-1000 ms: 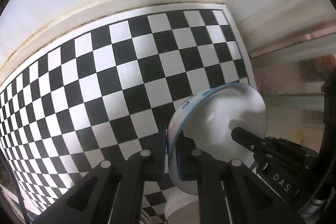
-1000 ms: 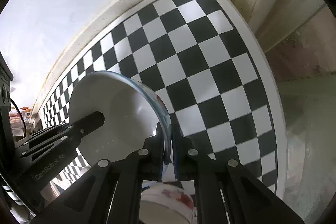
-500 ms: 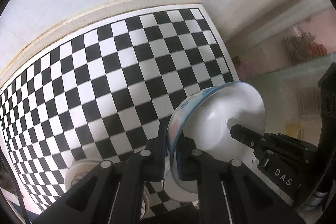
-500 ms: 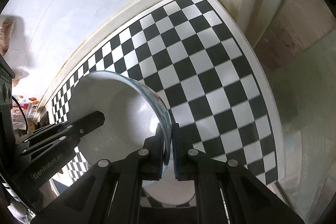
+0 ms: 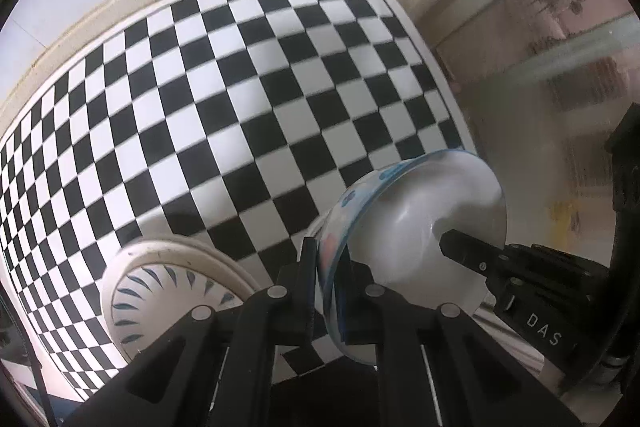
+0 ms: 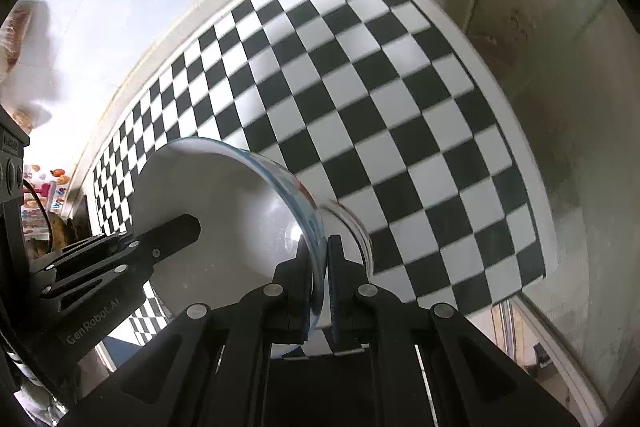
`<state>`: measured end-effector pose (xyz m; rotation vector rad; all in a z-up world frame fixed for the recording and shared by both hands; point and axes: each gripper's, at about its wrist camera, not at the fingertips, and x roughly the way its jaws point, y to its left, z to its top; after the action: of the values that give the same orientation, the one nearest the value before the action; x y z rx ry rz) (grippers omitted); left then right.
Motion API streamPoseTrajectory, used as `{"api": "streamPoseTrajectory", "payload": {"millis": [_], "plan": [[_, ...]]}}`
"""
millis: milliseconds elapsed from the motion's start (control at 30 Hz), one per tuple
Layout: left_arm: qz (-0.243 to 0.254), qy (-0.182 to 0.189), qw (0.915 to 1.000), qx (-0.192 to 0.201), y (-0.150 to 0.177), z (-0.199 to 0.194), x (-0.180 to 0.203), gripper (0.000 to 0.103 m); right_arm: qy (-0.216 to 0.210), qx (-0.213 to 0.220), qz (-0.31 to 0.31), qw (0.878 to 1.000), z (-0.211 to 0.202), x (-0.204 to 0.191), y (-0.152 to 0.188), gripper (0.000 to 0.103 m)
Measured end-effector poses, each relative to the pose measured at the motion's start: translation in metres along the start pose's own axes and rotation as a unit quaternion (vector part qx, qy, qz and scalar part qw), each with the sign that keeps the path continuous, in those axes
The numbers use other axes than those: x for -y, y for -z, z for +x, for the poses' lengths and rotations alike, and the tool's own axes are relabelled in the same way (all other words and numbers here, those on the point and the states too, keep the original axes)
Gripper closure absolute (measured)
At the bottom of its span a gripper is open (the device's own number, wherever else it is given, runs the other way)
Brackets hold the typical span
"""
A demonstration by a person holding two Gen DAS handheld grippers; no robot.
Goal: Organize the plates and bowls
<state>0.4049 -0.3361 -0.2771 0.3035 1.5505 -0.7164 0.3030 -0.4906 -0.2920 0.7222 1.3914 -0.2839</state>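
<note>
A white bowl with a blue rim and coloured spots outside hangs tilted above the checkered table. My left gripper is shut on its near rim. The right gripper's fingers reach in from the right onto the opposite rim. In the right wrist view the same bowl fills the lower left, with my right gripper shut on its rim and the left gripper's fingers clamped on the far side. A stack of white plates with blue petal marks sits on the table at lower left.
The black-and-white table runs back to a pale wall. Its right edge drops to a bare floor. Just below the held bowl another white dish rim shows, blurred. Cluttered shelves stand at far left.
Both grippers have carried the bowl across the table and slightly up, still clamped on it. The stack of petal-marked plates has come into the left wrist view.
</note>
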Motion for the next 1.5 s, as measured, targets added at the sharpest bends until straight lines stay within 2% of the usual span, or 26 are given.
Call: {"api": "streamPoseTrajectory", "payload": {"millis": [300, 600, 900, 1333, 1500], "plan": [[0.009, -0.016, 0.999, -0.042, 0.011, 0.039, -0.002, 0.097, 0.016, -0.029, 0.008, 0.999, 0.034, 0.01, 0.016, 0.095], [0.015, -0.026, 0.9978, -0.059, 0.011, 0.057, -0.002, 0.097, 0.038, -0.047, 0.001, 0.998, 0.05, 0.009, 0.021, 0.095], [0.012, -0.037, 0.9978, -0.053, 0.017, 0.06, -0.004, 0.097, 0.021, -0.064, 0.02, 0.998, 0.054, 0.015, 0.016, 0.089], [0.019, -0.047, 0.9977, -0.046, 0.022, 0.051, 0.003, 0.097, 0.015, -0.07, 0.03, 0.997, 0.045, 0.024, 0.018, 0.088], [0.02, -0.05, 0.9976, -0.043, 0.025, 0.05, 0.005, 0.097, 0.028, -0.06, 0.021, 0.998, 0.045, 0.022, 0.022, 0.089]]}}
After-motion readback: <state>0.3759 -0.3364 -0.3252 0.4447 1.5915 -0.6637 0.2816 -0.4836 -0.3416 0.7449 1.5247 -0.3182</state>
